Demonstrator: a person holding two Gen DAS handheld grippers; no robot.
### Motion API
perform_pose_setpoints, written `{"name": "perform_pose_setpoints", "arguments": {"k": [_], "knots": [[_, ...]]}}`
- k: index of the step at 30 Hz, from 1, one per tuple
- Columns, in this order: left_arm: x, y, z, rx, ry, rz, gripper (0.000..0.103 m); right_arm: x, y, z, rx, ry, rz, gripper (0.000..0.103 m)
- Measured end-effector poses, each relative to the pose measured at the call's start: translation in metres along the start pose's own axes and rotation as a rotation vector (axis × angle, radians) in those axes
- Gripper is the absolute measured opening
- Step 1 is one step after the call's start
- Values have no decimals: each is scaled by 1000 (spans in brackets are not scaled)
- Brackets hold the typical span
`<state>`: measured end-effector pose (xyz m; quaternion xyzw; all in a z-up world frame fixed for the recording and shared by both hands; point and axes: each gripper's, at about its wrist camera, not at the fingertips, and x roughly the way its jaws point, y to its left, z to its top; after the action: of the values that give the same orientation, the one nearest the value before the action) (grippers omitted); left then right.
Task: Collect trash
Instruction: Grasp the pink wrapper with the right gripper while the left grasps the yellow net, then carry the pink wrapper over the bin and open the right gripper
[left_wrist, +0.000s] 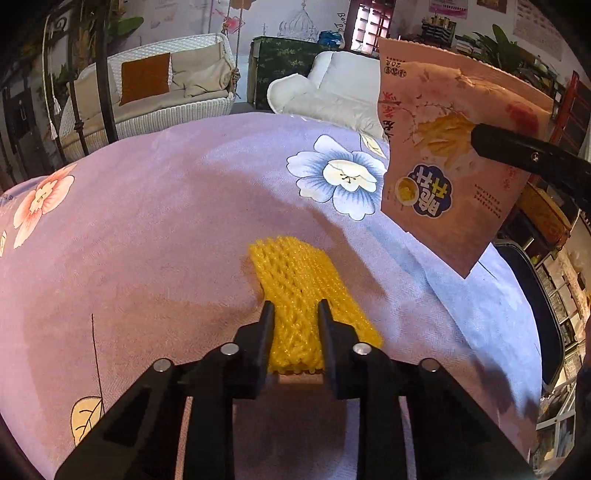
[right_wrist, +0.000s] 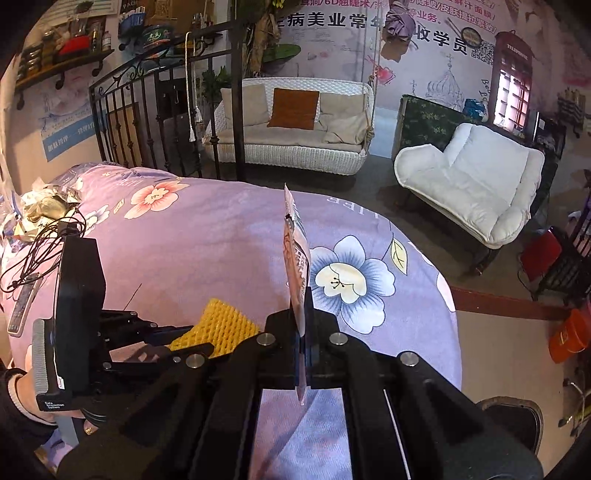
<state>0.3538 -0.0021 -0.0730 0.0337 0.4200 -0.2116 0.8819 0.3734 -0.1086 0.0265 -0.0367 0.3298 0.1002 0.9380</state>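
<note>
A yellow foam fruit net (left_wrist: 303, 291) lies on the purple flowered bedcover (left_wrist: 166, 229). My left gripper (left_wrist: 295, 308) is down at the net's near end, its two fingers on either side of it, gripping it. My right gripper (right_wrist: 303, 295) is shut on a pink snack bag (right_wrist: 295, 251), which it holds upright and edge-on above the bed. The same bag (left_wrist: 454, 155) hangs at the right in the left wrist view, pinched by a black finger (left_wrist: 517, 151). The net (right_wrist: 218, 325) and the left gripper (right_wrist: 184, 339) also show at lower left in the right wrist view.
Crumpled wrappers (right_wrist: 44, 206), cables and a remote (right_wrist: 24, 310) lie at the bed's far left. A black iron railing (right_wrist: 166, 122), a white wicker swing sofa (right_wrist: 295, 125) and a white armchair (right_wrist: 476, 181) stand beyond the bed. A black bin rim (right_wrist: 517, 417) shows at lower right.
</note>
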Motion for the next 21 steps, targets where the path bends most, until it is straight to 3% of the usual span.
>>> {"name": "perform_pose_setpoints", "arguments": {"k": [13,21], "knots": [[-68,-64,-13,65,-175,-12,19,-79,-37,-46,89,-62,-37,3],[-88,-123,-29,138,-232,-62,19,-126,-71,-86,165,-77,-110,3]]}}
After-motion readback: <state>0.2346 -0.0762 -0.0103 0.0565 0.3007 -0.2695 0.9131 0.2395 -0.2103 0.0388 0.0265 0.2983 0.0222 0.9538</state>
